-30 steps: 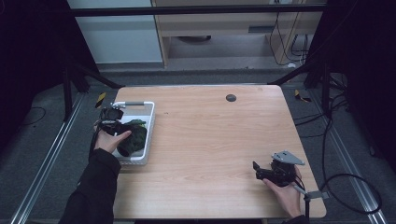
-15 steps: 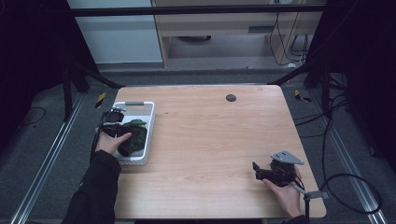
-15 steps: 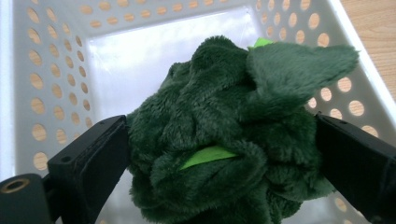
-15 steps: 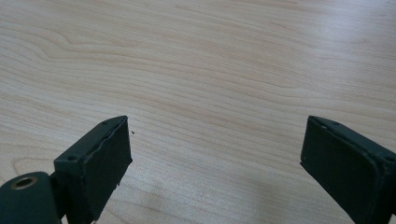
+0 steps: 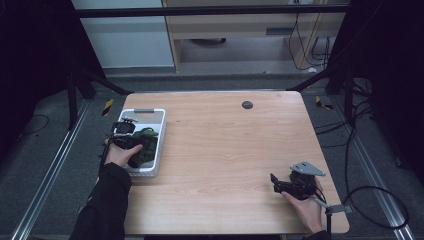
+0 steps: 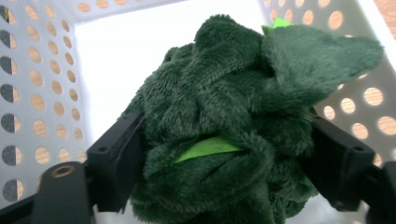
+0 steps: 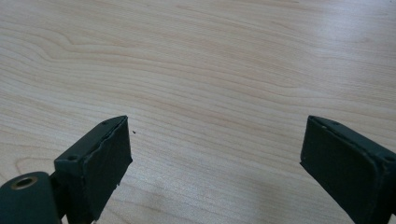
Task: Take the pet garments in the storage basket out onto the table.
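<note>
Left gripper view is showing the left gripper [image 6: 219, 154] sitting around a dark green plush cloth [image 6: 233, 116], which is filling the gap between the two black jaws from centre frame down to the bottom edge; the jaws have just been closing and are now pressing into its sides, so the cloth is lying straight ahead of them, bunched with no clear long axis. It is resting inside a white perforated basket [image 6: 42, 93], whose holed walls are running along the left and upper right of the frame. The cloth is looking soft and crumpled, with a bright green tag peeking out at mid-frame and another at the top. In the high view the basket [image 5: 159, 142] is sitting at the left of the table [image 5: 240, 150], right at the left hand, while the right gripper [image 5: 280, 184] is resting well apart at lower right, its jaws standing wide apart over bare wood
</note>
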The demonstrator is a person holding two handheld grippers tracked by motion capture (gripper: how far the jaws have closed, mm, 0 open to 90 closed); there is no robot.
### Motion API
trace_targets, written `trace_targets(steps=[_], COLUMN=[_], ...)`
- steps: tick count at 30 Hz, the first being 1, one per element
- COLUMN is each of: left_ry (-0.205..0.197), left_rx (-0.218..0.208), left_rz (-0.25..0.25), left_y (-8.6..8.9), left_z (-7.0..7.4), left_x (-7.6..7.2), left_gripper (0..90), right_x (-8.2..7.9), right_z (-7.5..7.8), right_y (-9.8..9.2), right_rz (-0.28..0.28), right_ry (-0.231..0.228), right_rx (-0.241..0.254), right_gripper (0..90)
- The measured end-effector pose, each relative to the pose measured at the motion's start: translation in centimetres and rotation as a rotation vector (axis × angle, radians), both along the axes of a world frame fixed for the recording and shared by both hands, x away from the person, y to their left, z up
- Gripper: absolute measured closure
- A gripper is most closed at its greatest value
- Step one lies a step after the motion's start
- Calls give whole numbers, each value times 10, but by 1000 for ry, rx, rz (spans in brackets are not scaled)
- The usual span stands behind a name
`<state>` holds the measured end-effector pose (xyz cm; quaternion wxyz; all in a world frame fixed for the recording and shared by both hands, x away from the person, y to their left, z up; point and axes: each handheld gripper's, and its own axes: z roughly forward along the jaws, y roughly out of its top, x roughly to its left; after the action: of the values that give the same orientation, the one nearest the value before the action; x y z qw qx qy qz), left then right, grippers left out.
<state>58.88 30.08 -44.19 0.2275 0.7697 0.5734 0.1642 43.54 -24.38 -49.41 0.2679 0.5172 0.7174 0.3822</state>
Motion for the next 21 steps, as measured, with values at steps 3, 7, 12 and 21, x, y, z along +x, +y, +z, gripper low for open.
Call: trace_targets(steps=[3, 7, 12, 21], left_ry=[4, 8, 9, -15], left_rx=[3, 8, -15, -15], left_rz=[6, 4, 12, 9], left_y=[0, -1, 2, 4], left_z=[0, 1, 2, 6], left_x=[0, -1, -3, -7], left_gripper=[295, 386, 513, 622], right_x=[0, 0, 0, 0], right_z=[0, 0, 0, 0], right_y=[0, -1, -1, 0], right_rz=[0, 0, 2, 4], right_ry=[1, -6, -3, 0], right_rx=[3, -1, -1, 1], right_gripper=[87, 88, 90, 92])
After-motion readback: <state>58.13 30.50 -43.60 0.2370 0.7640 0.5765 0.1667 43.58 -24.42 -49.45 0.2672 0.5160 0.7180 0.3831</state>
